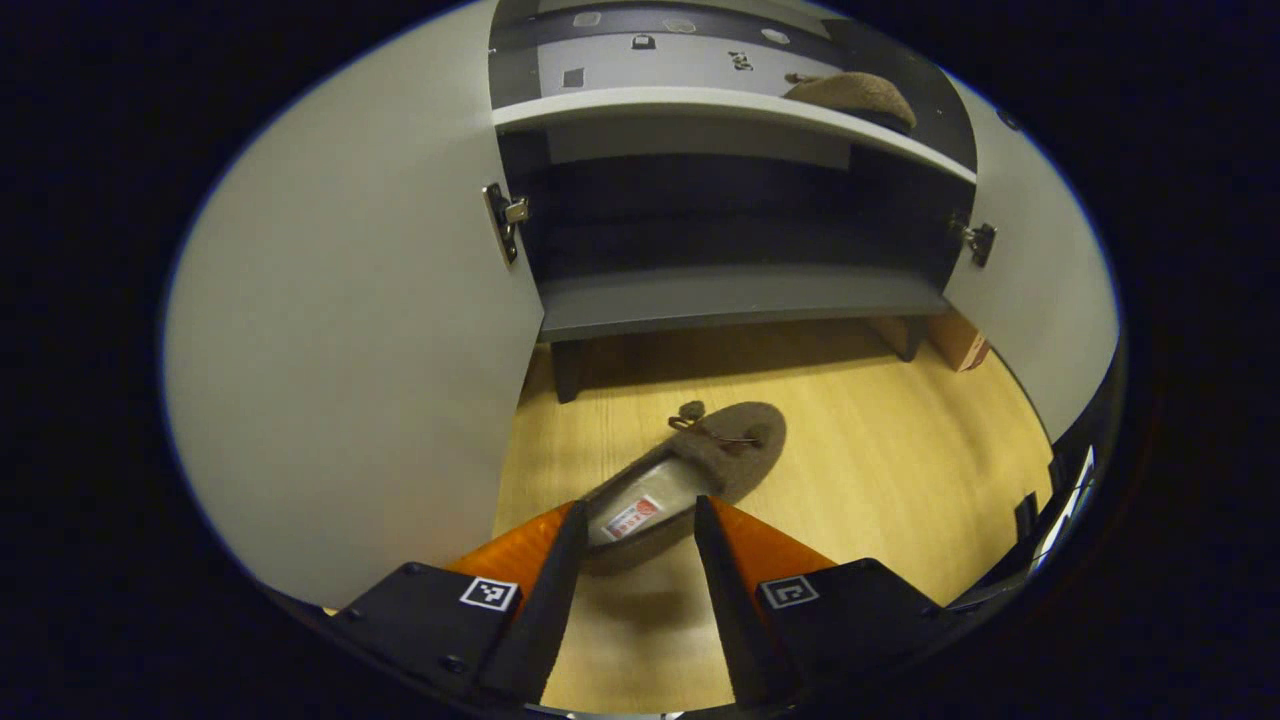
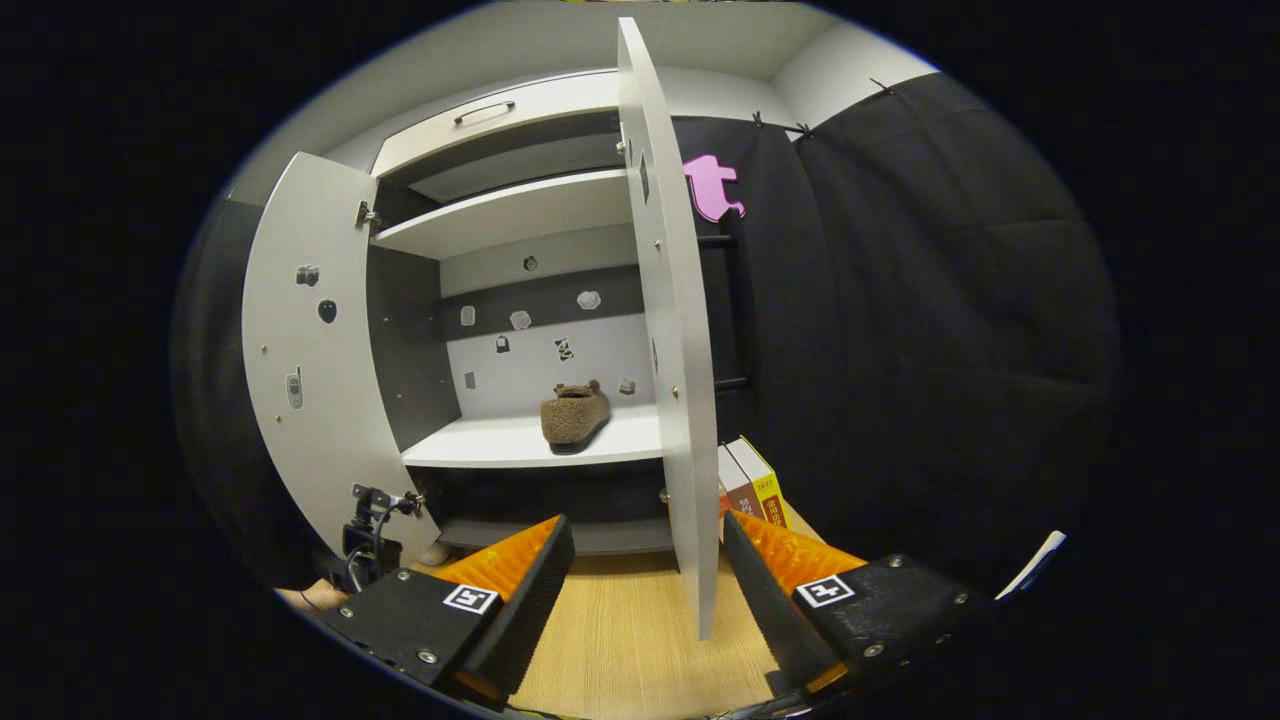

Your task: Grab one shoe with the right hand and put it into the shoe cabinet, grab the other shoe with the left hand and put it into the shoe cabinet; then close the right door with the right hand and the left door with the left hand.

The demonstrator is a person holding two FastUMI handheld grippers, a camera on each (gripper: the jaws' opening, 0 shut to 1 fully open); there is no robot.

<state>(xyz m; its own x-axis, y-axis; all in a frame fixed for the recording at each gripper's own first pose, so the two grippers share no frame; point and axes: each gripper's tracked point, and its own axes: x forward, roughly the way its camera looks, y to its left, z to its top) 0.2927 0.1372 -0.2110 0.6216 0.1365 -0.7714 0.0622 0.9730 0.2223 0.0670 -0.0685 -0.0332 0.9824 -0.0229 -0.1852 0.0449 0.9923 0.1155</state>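
Note:
A brown fuzzy shoe (image 1: 700, 465) lies on the wooden floor in front of the shoe cabinet (image 1: 740, 300), toe toward it. My left gripper (image 1: 640, 510) is open, with one finger on each side of the shoe's heel. The other brown shoe (image 2: 575, 415) stands on the cabinet's white middle shelf and appears again as the shoe (image 1: 855, 95) at the top of the left gripper view. Both doors stand open: the left door (image 2: 310, 380) and the right door (image 2: 680, 400). My right gripper (image 2: 645, 525) is open and holds nothing, close to the right door's edge.
Books (image 2: 750, 480) stand on the floor to the right of the cabinet, against the black cloth wall. A cardboard box (image 1: 960, 340) sits by the cabinet's right foot. A hand with the other gripper (image 2: 370, 530) is low beside the left door. Wooden floor (image 1: 900, 480) spreads around the shoe.

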